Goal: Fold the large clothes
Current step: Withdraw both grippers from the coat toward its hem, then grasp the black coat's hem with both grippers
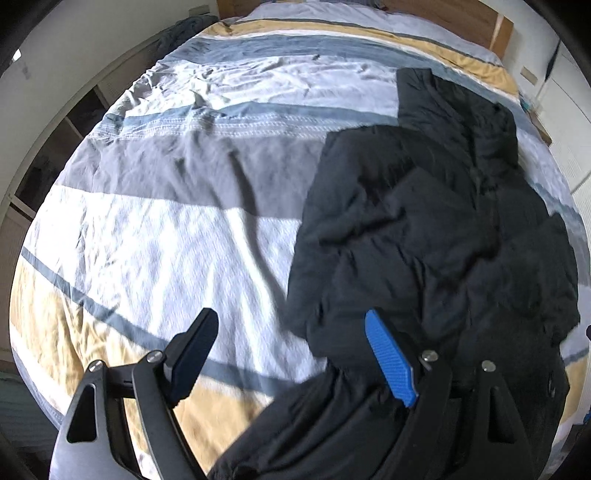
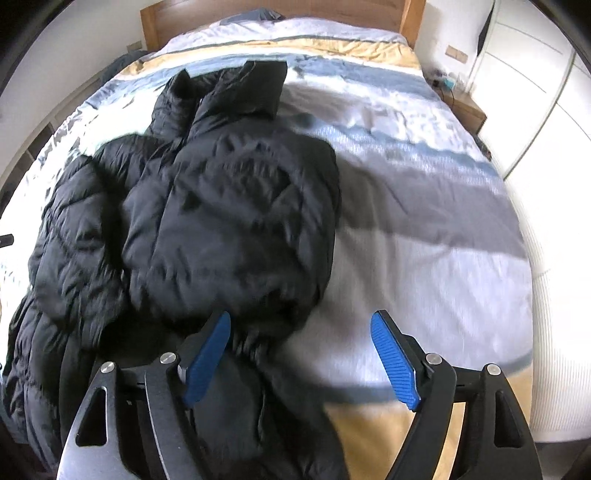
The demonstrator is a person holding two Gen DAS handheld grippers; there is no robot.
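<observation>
A black puffer jacket (image 1: 424,229) lies crumpled on the striped bedspread (image 1: 166,236), collar toward the headboard. Its lower part runs under my left gripper (image 1: 291,354), which is open and empty above the jacket's left edge. In the right wrist view the jacket (image 2: 221,199) fills the left half, with a sleeve folded over its front. My right gripper (image 2: 301,358) is open and empty above the jacket's lower right edge, its left finger (image 2: 207,362) over the fabric and its right finger (image 2: 395,362) over the bedspread (image 2: 424,229).
A wooden headboard (image 2: 277,14) stands at the far end. A bedside table (image 2: 461,107) and white wardrobe doors (image 2: 535,74) are on the right. Shelves (image 1: 55,147) line the wall on the left of the bed.
</observation>
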